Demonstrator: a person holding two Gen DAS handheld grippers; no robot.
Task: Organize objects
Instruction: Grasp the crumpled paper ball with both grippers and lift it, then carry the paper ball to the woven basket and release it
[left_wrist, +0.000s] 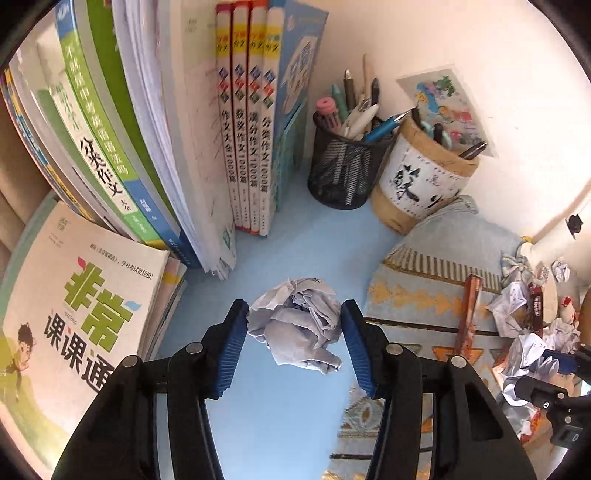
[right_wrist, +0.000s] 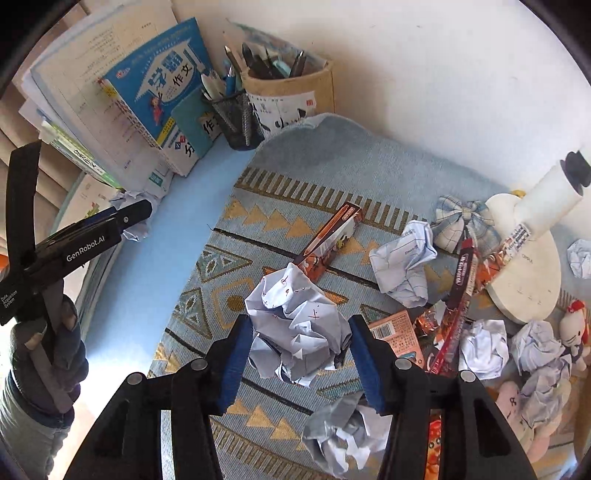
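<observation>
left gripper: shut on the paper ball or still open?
Shut on it: both pads of the left gripper touch the crumpled paper ball, which hangs above the blue desk.

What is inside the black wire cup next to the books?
The black mesh cup holds pens and markers: a pink-capped one, a white one and a blue one. Their lower ends are mostly hidden by the mesh, so the bottom cannot be seen.

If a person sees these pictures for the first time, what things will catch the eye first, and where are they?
Each tool grips a crumpled paper ball: the left tool holds one above the bare blue desk, the right tool holds another over the patterned mat. More paper balls and wrappers litter the mat's right side beside a white lamp base. Upright books and two pen holders line the back.
</observation>
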